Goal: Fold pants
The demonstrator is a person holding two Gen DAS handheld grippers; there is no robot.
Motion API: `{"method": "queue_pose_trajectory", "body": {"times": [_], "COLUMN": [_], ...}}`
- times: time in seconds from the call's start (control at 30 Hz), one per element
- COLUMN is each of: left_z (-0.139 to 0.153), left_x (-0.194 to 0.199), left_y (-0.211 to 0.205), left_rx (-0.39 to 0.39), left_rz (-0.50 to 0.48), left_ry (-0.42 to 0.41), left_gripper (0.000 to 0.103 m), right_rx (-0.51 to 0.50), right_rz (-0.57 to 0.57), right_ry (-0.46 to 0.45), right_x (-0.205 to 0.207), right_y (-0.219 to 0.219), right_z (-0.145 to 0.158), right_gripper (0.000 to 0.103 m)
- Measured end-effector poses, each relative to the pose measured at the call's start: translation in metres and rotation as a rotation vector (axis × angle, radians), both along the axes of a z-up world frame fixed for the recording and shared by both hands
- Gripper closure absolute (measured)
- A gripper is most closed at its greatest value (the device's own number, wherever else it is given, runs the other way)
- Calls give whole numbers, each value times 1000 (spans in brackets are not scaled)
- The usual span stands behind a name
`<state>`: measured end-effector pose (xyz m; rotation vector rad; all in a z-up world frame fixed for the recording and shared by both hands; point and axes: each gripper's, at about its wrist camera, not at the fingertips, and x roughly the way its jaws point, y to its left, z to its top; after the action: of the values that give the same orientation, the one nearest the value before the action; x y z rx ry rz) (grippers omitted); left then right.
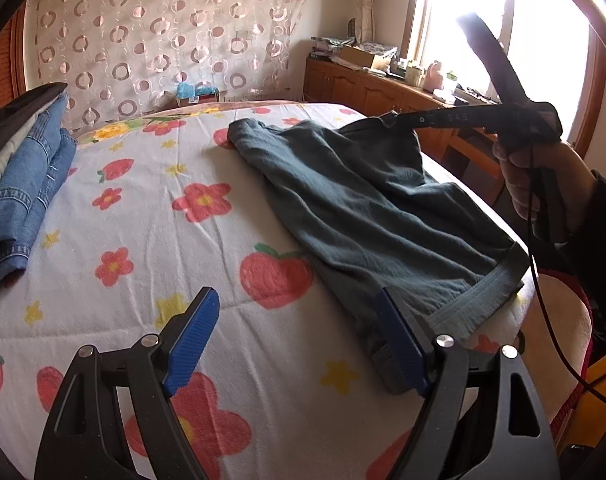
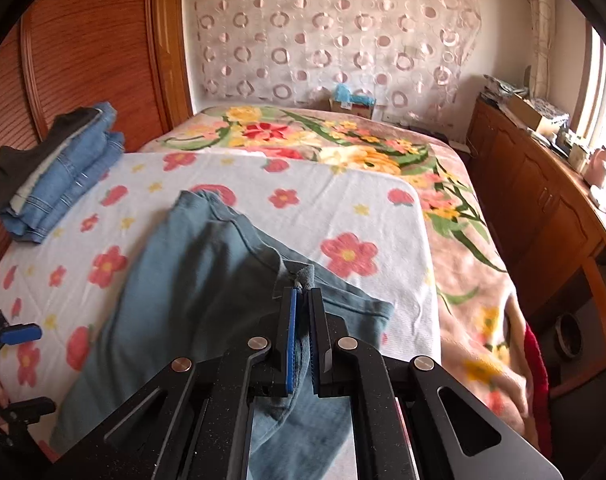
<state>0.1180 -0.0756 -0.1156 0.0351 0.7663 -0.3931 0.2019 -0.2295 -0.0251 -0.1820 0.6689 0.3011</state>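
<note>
- Your left hand-held gripper (image 1: 293, 344) is spread wide over the bed (image 1: 143, 216), holding nothing; its right blue pad (image 1: 399, 344) sits at the hem of the teal pants (image 1: 363, 208).
- Your right hand-held gripper (image 2: 302, 304) is pinched tight on a fold of the pants, lifting that edge while the rest lies on the strawberry sheet.
- Lettering on the right one's arm is too blurry to read.
- Folded jeans (image 2: 63, 184) are stacked far left; a cardboard box (image 2: 351, 106) sits past the bed, contents unclear.

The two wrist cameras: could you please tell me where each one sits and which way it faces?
Left wrist: on the open left gripper, low over the flowered sheet, facing the teal pants, the right gripper and the hand holding it.
Right wrist: on the right gripper, shut on the pants' lifted edge, facing the headboard.
Both show pants, sheet, folded jeans.
</note>
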Motion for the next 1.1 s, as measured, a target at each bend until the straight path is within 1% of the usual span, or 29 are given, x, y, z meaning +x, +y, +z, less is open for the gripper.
{"method": "queue_pose_trajectory", "body": {"times": [0.13, 0.23, 0.37, 0.4, 0.43, 0.47, 0.5, 0.57, 0.77, 0.83, 0.9, 0.97, 1.0, 1.03, 1.1], "left_z": [-2, -1, -2, -2, -3, -3, -4, -5, -8, -8, -9, -9, -9, -10, -11], "left_x": [-1, -1, -1, -1, -2, -2, -1, -1, 1, 1, 1, 1, 0, 0, 0], "left_y": [0, 1, 0, 0, 1, 1, 1, 2, 4, 4, 4, 5, 5, 5, 6], "left_rx": [2, 0, 3, 4, 5, 5, 5, 6, 9, 10, 14, 15, 17, 17, 15], "left_rz": [2, 5, 4, 5, 5, 5, 6, 10, 16, 16, 15, 14, 14, 14, 16], "left_ry": [6, 6, 6, 6, 7, 10, 13, 17, 19, 22, 25, 24, 24, 23, 24], "left_gripper": [21, 21, 21, 21, 21, 21, 21, 21, 21, 21, 21, 21, 21, 21, 21], "right_rx": [11, 28, 57, 59, 59, 71, 90, 93, 97, 106, 63, 62, 65, 67, 101], "right_rz": [-23, -55, -100, -116, -125, -122, -105, -92, -40, -9, -30, -32, -32, -30, -9], "right_ry": [-32, -48, -35, -29, -23, -14, 3, 34, 85, 123, 123, 137, 133, 133, 123], "right_x": [0, -2, 0, 1, 1, 3, 5, 8, 23, 32, 41, 48, 49, 50, 46], "right_y": [-4, -9, -19, -21, -21, -21, -21, -17, -8, -7, -6, -10, -10, -13, -17], "right_z": [12, 15, 5, 3, 1, -1, -4, -10, -15, -17, -19, -19, -17, -17, -11], "right_gripper": [98, 98, 98, 96, 87, 82, 81, 77, 77, 77, 77, 78, 83, 97, 99]}}
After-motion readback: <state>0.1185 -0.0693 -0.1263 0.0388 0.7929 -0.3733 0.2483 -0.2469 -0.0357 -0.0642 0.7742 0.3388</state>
